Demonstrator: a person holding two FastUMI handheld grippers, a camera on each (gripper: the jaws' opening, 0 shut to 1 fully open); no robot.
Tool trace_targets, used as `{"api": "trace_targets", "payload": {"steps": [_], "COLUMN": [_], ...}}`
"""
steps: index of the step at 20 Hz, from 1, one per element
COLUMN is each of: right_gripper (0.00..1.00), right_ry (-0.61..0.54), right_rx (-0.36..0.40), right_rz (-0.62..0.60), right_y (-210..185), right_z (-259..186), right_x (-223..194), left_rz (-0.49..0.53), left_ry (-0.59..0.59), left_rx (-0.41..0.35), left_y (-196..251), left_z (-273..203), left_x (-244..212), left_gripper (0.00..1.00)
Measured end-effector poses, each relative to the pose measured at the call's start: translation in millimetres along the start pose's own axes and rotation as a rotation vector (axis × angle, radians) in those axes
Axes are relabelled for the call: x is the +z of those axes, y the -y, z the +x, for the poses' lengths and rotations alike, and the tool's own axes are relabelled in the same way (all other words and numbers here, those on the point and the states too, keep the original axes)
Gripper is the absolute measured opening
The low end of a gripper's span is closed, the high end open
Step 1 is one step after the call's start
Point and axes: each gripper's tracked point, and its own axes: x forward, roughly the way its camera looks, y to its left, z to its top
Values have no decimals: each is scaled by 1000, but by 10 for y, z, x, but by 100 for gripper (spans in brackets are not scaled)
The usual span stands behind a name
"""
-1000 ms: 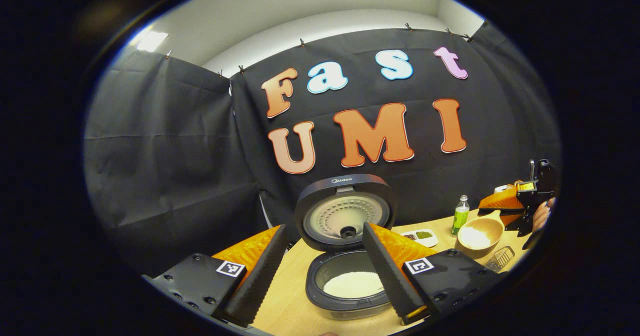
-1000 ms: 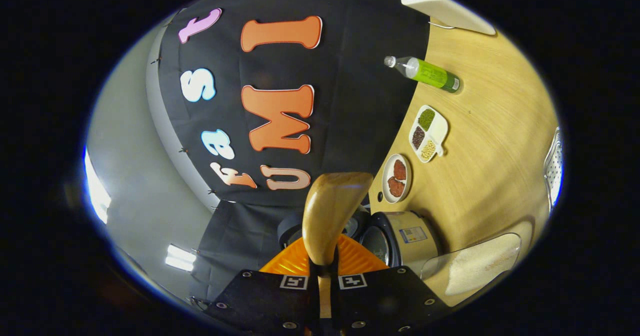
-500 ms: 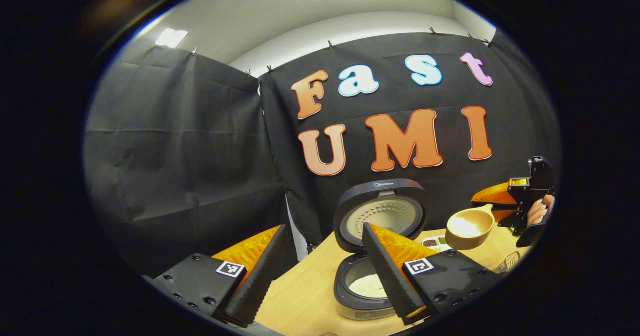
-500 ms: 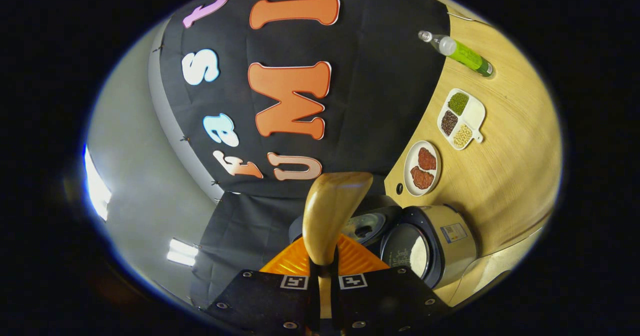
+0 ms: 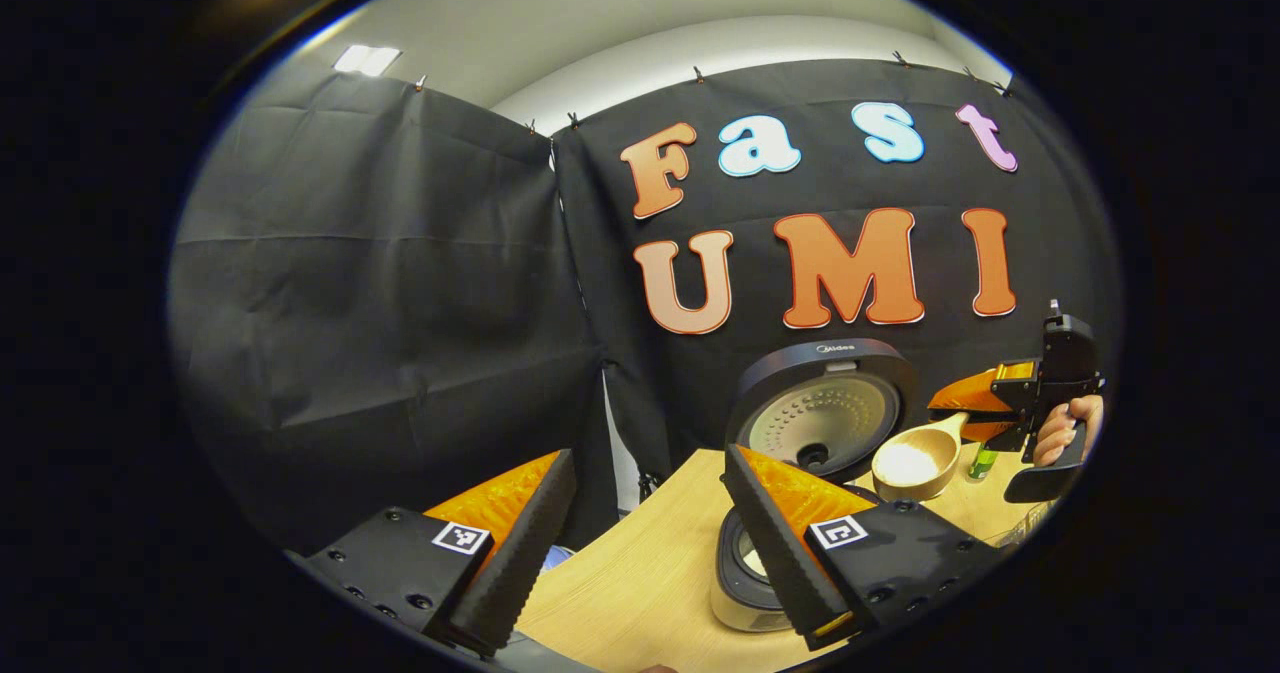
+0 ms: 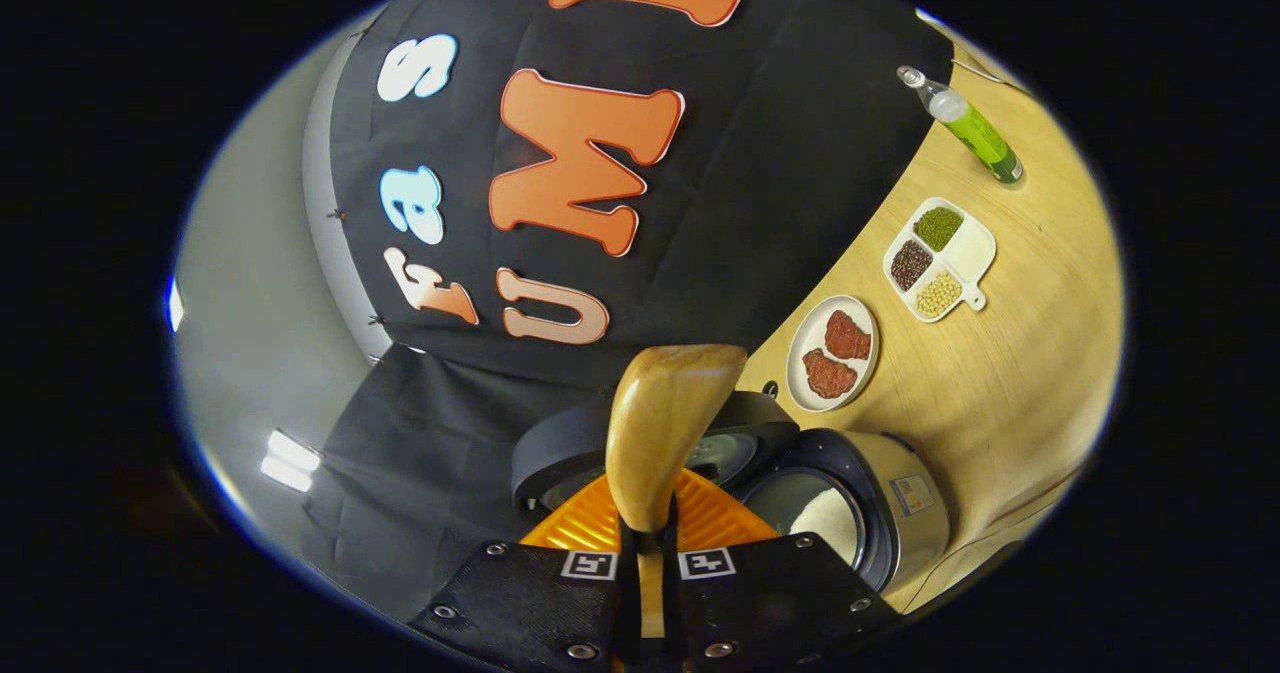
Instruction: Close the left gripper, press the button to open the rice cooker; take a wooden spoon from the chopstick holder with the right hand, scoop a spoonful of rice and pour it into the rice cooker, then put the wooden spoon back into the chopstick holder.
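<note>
R gripper [image 6: 648, 553] jaws clamp wooden spoon [image 5: 912, 461], rice-laden, over open rice cooker [image 5: 820, 423].

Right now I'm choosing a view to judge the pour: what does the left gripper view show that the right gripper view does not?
Left gripper view: rice heaped in the wooden spoon, raised beside the open lid, the right gripper shut on its handle, and a hand.

Right gripper view: a plate of red pieces, a three-part dish.

Both: the rice cooker, spoon, green bottle, table.
</note>
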Motion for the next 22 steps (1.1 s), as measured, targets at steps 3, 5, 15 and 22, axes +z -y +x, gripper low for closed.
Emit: {"api": "trace_targets", "payload": {"steps": [3, 5, 15, 22], "right_gripper": [8, 8, 8, 8], "right_ry": [31, 60, 101, 88], "right_rx": [-70, -112, -170, -167], "right_rz": [-107, -191, -518, -700], "right_y": [47, 57, -149, -306], "right_z": [125, 181, 301, 345], "right_x": [-54, -67, -175, -320], "left_rz": [1, 0, -1, -13], "left_ry": [-9, -16, -38, -49], "left_rx": [-1, -3, -2, 18], "left_y": [-64, -92, -232, -357], "left_z": [63, 99, 152, 72], "left_x": [-45, -76, -205, -256], "left_gripper": [100, 100, 100, 94]}}
